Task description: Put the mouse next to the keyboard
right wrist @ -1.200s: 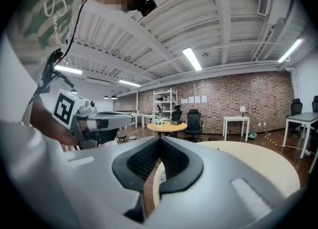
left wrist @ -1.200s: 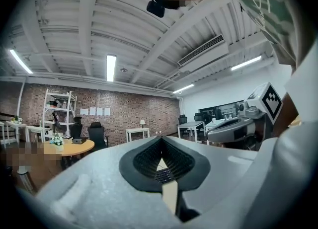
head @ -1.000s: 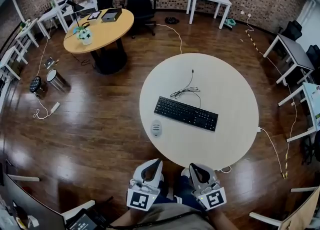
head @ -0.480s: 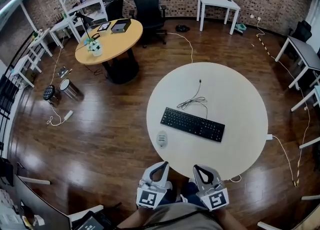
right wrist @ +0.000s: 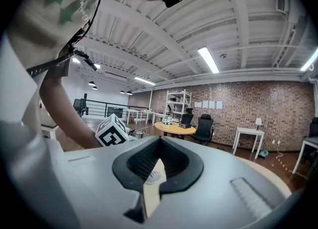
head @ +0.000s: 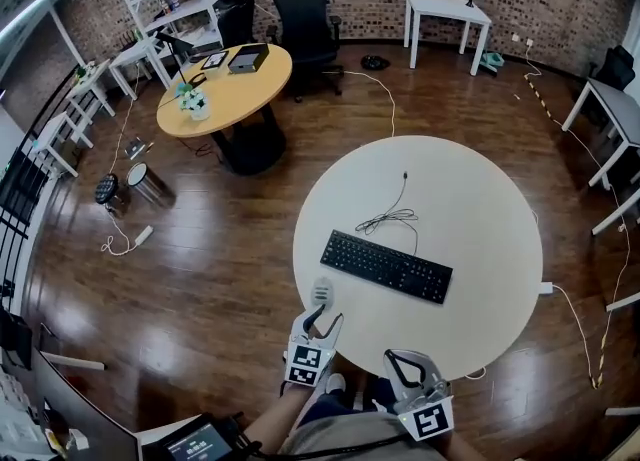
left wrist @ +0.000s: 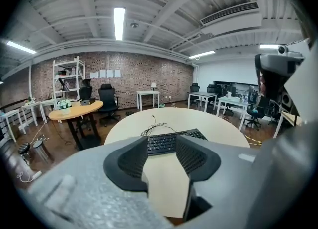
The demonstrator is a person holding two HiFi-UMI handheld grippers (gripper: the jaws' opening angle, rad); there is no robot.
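Left gripper [head: 320, 317]: come forward to the rim since a second ago; jaws just opening, well apart, empty.
Mouse [head: 321, 292]: just ahead of it, near the table [head: 480, 219] edge, left of the keyboard [head: 387, 265], apart.
Right gripper [head: 403, 357]: closed, empty.
Bare tabletop around the keyboard.

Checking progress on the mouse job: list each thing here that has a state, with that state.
left gripper: open, jaws have just been opening, nothing between them, tips near the mouse.
right gripper: shut, empty.
mouse: flat on the table near its edge, not held, apart from the keyboard.
keyboard: flat on the table, its cable loosely bunched beyond it.
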